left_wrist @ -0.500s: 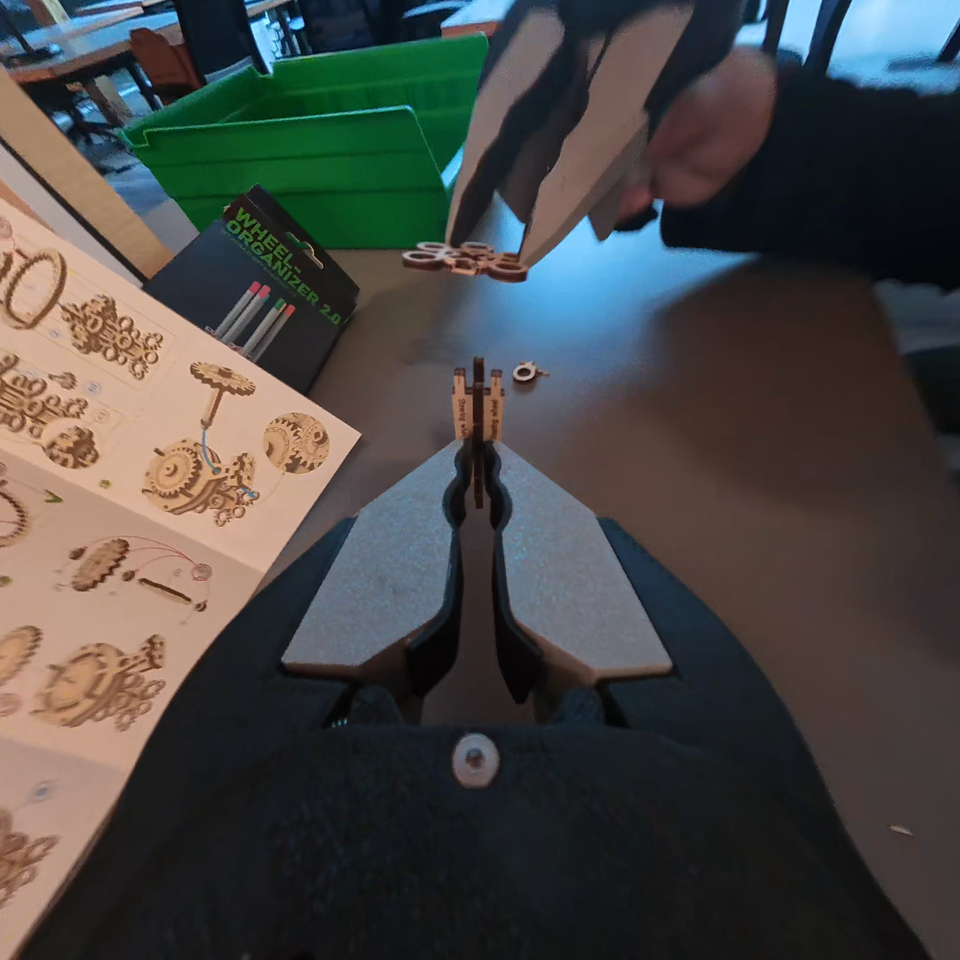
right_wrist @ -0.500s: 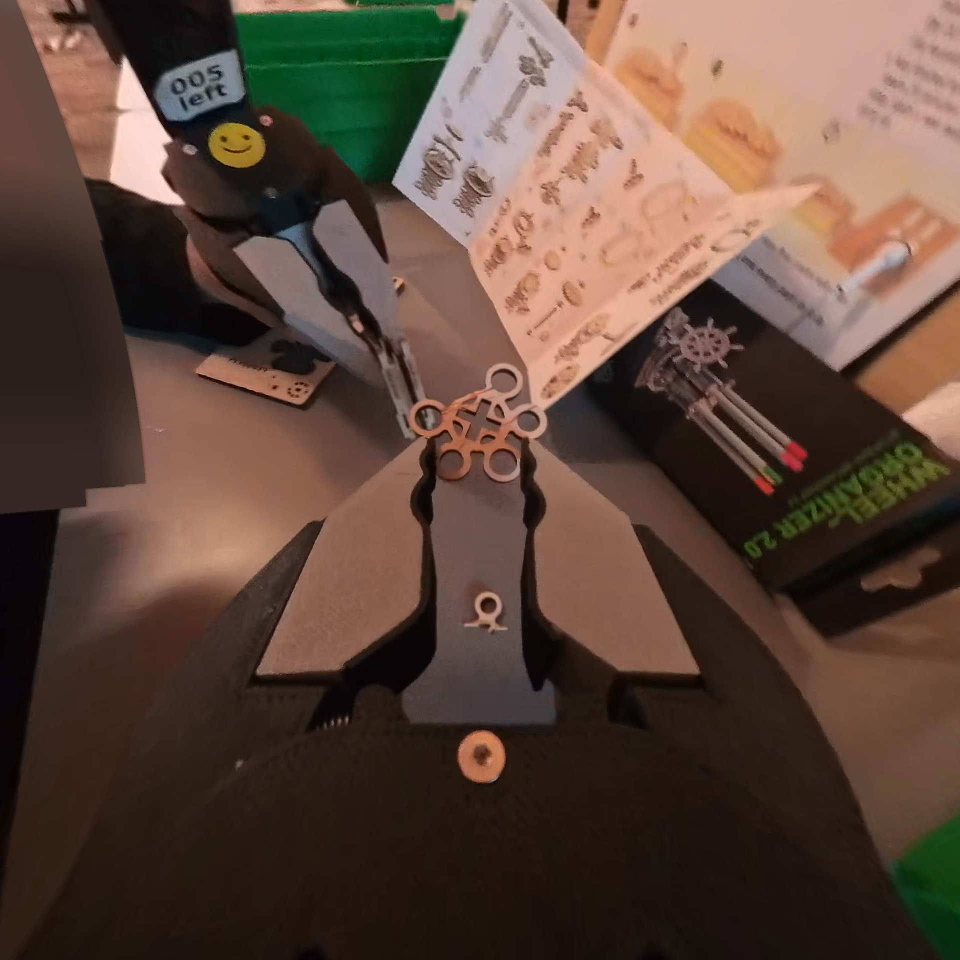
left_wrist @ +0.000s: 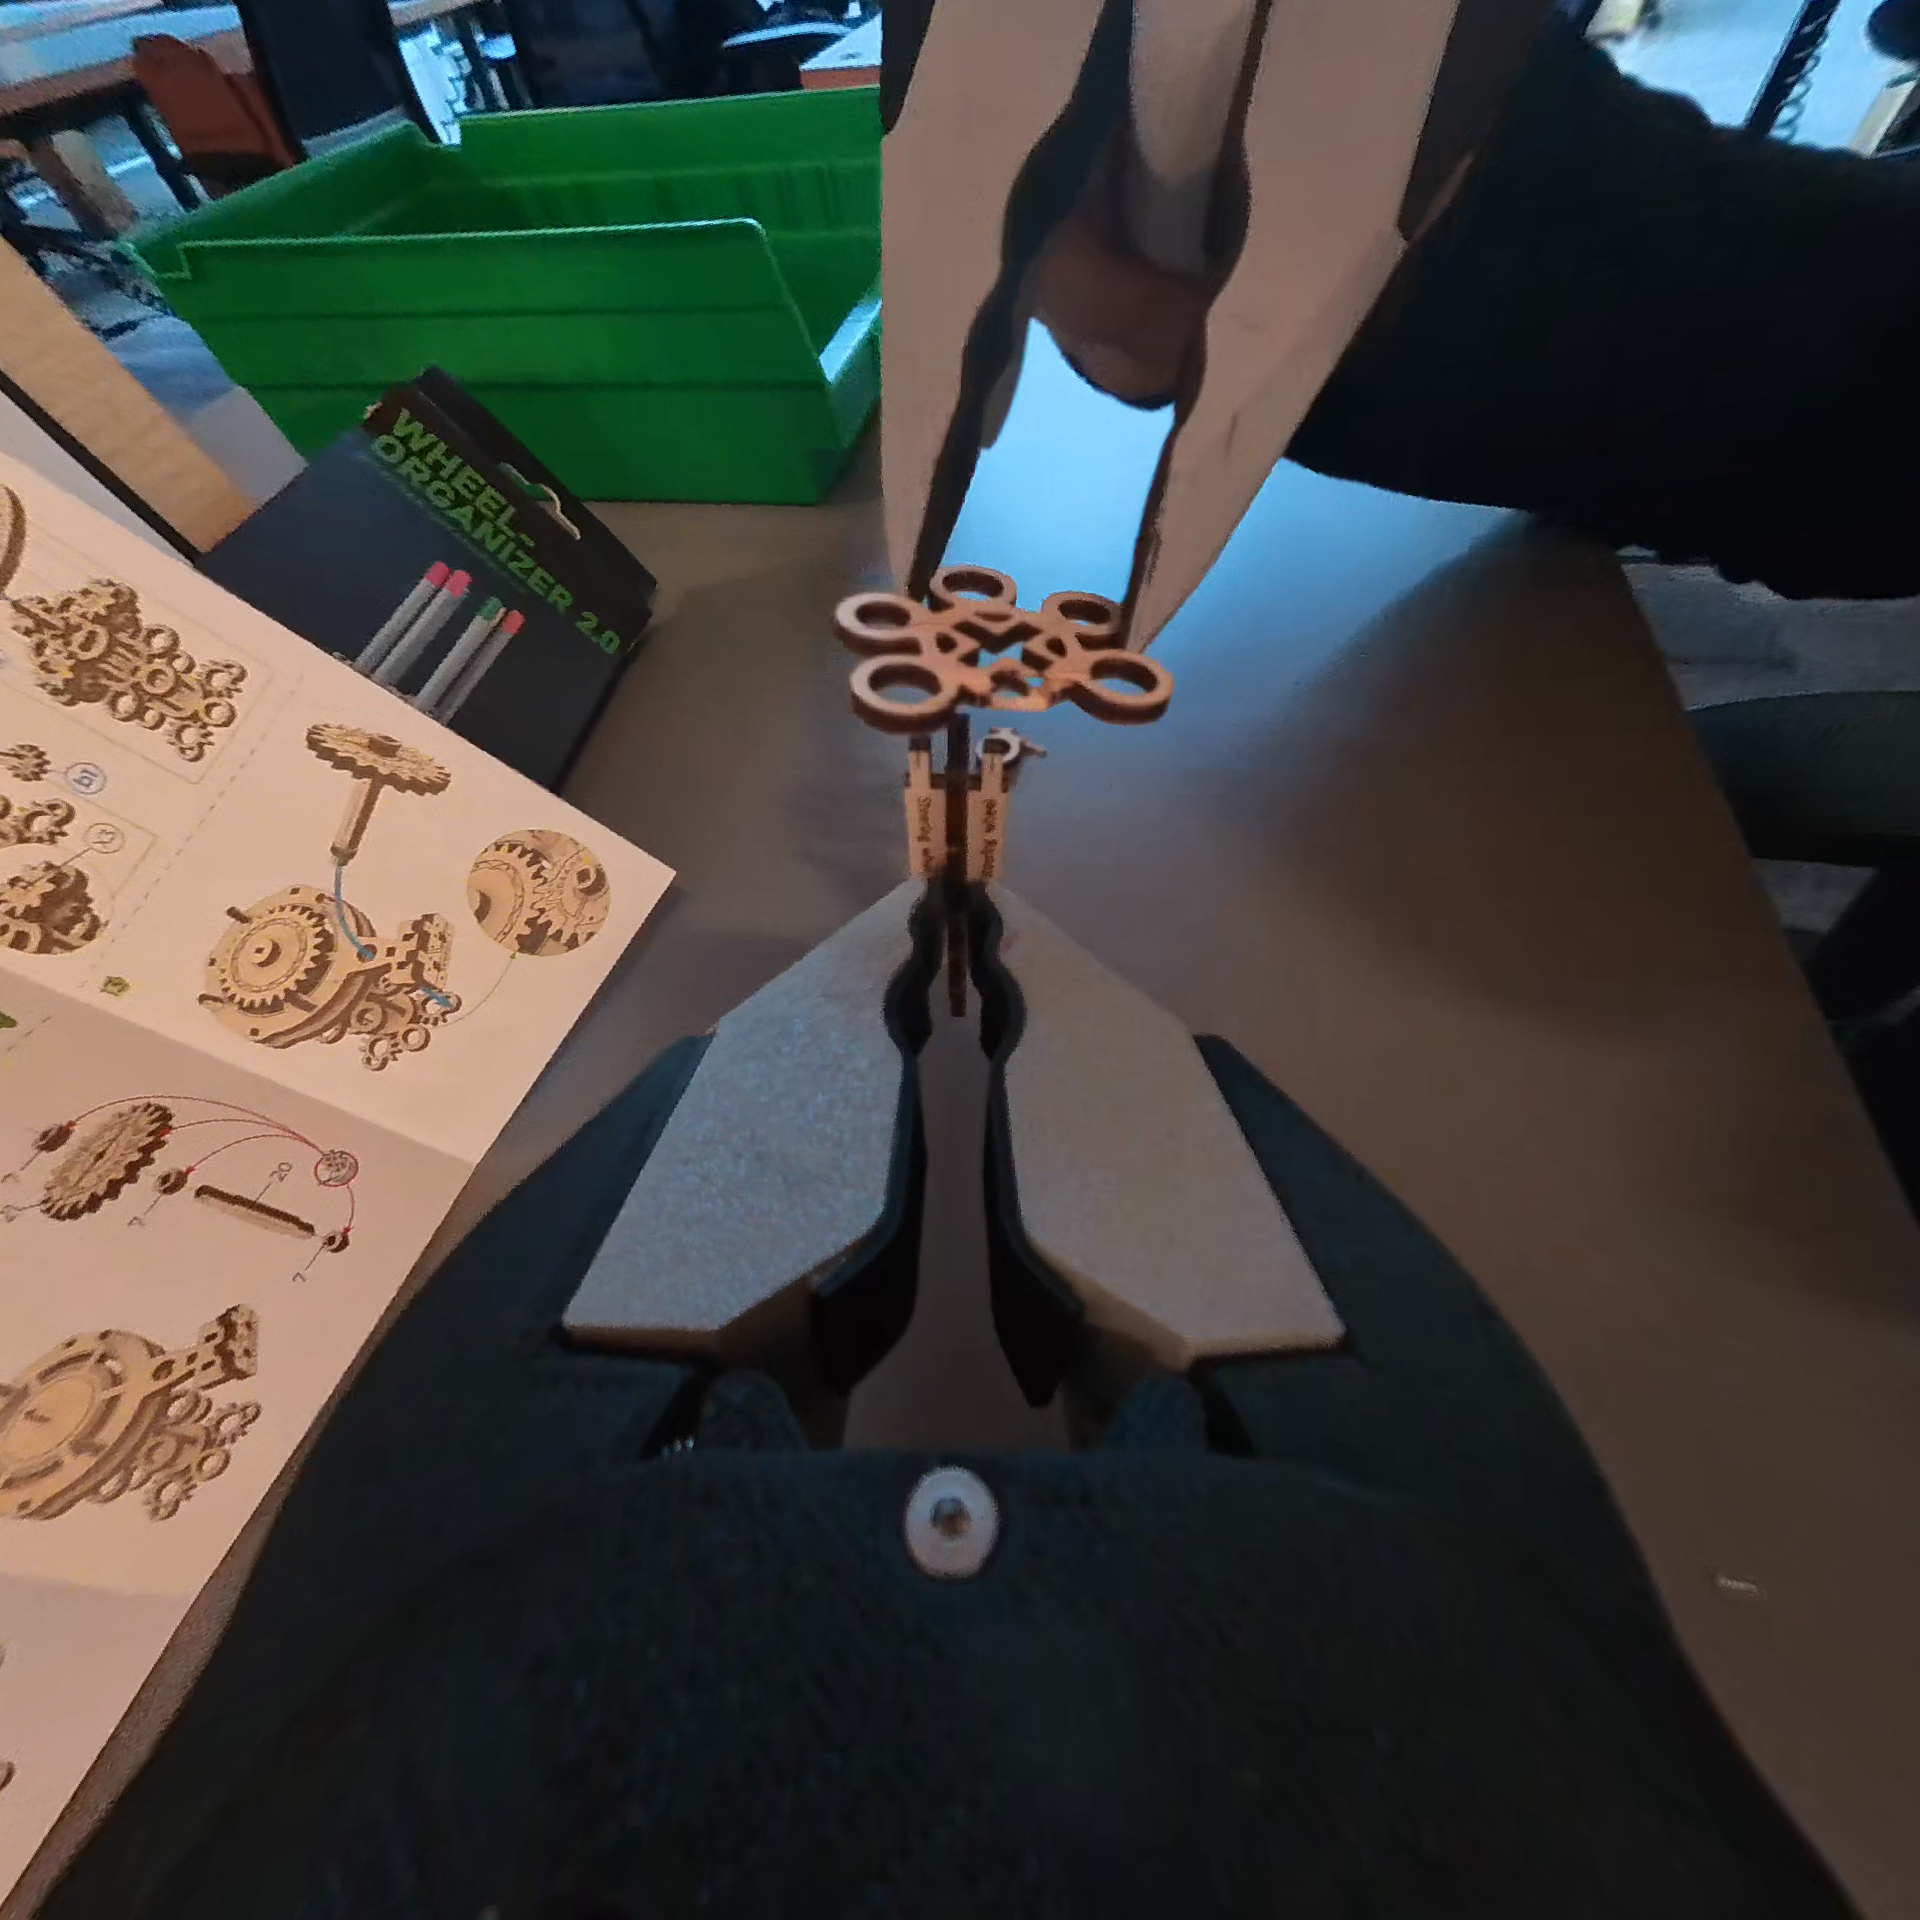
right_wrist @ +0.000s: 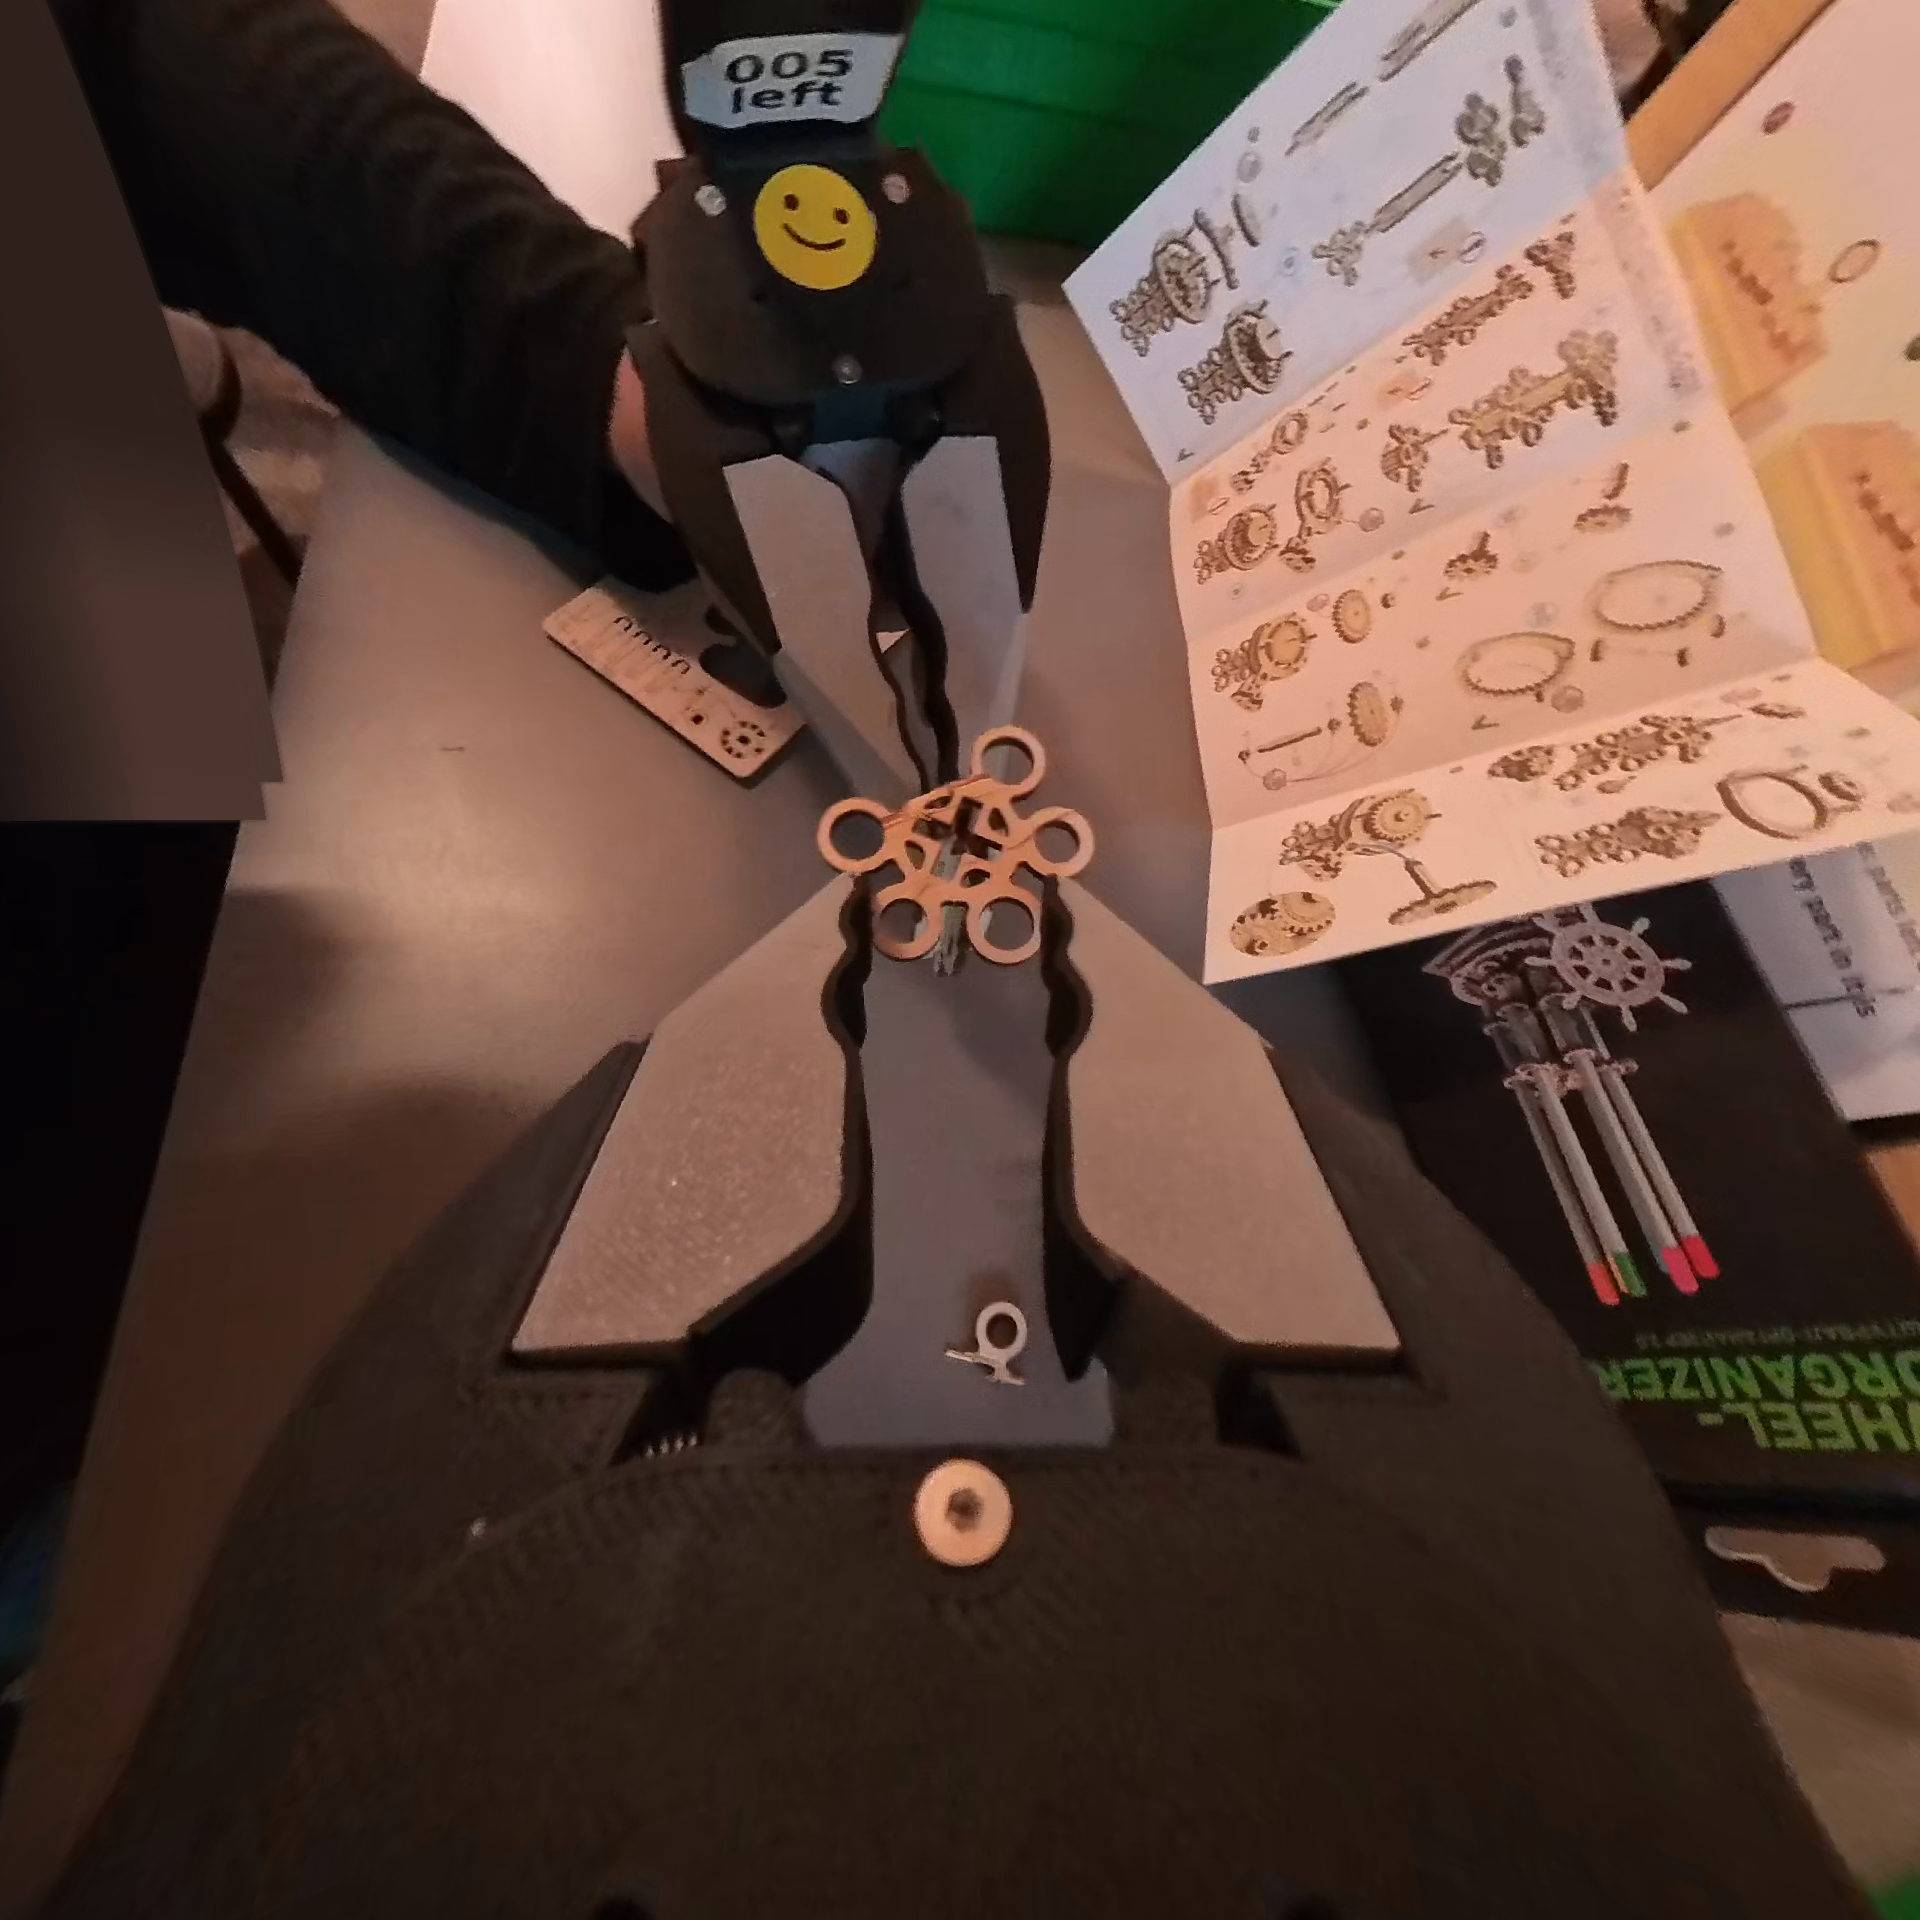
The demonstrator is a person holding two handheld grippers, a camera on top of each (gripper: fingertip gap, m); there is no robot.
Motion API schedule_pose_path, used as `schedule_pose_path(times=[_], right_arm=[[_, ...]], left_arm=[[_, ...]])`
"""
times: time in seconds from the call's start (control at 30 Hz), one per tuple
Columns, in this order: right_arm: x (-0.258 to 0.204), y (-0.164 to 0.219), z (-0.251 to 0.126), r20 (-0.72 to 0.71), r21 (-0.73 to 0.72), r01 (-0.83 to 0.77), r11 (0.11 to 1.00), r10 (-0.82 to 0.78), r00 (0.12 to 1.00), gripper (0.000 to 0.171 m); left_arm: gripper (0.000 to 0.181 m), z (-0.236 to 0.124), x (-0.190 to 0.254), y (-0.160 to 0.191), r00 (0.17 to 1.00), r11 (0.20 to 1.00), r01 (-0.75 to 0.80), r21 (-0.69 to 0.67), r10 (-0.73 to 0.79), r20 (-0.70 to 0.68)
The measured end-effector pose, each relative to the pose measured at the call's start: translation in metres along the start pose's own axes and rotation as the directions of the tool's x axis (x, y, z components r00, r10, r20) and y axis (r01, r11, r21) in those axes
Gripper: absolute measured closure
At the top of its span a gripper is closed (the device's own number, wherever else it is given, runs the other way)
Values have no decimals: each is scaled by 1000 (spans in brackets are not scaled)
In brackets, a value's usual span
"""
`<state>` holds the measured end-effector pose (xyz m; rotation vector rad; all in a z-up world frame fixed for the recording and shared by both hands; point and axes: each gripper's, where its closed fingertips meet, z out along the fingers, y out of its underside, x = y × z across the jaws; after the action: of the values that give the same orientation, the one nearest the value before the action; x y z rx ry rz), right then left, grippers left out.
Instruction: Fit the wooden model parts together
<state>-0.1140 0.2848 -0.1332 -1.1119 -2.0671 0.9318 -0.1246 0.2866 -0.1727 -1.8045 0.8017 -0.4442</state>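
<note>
My left gripper (left_wrist: 954,906) is shut on a slim wooden cross-section shaft (left_wrist: 927,821) and holds it upright. My right gripper (right_wrist: 956,883) is shut on a flat wooden piece of several joined rings (right_wrist: 951,883) and holds it level. In the left wrist view the right gripper (left_wrist: 1039,603) comes down from above and the ringed piece (left_wrist: 977,634) sits right over the shaft's top. I cannot tell whether they touch. In the right wrist view the left gripper (right_wrist: 935,769) points at me from behind the ringed piece, and the shaft is mostly hidden under it.
A small loose wooden ring part (right_wrist: 1000,1340) lies on the grey table (left_wrist: 1351,935), also seen beyond the shaft (left_wrist: 1006,746). A folded instruction sheet (left_wrist: 260,987), a black box (left_wrist: 468,561) and a green bin (left_wrist: 520,301) stand left and behind. A wooden offcut sheet (right_wrist: 665,686) lies under the left gripper. My hands' fingertips stand some 4 centimetres from each other.
The right gripper has come closer and lower, carrying the ringed piece from farther back to right above the shaft's top. The left gripper has held the shaft nearly still.
</note>
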Motion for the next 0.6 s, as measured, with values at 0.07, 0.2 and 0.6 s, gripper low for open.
schedule_pose_path(times=[0.07, 0.2, 0.6], right_arm=[[-4, -2, 2, 40, -15, 30, 999, -30, 999, 142], [-8, -3, 6, 101, -34, 93, 995, -89, 991, 142], [-26, 0, 8, 323, -106, 263, 959, -217, 921, 142]], left_arm=[[180, -1, 1, 0, 1000, 1000, 8, 5, -8, -19], [181, -3, 11, -2, 995, 999, -18, 28, 20, -94], [180, -5, 26, 2, 977, 994, -104, 22, 106, -187]])
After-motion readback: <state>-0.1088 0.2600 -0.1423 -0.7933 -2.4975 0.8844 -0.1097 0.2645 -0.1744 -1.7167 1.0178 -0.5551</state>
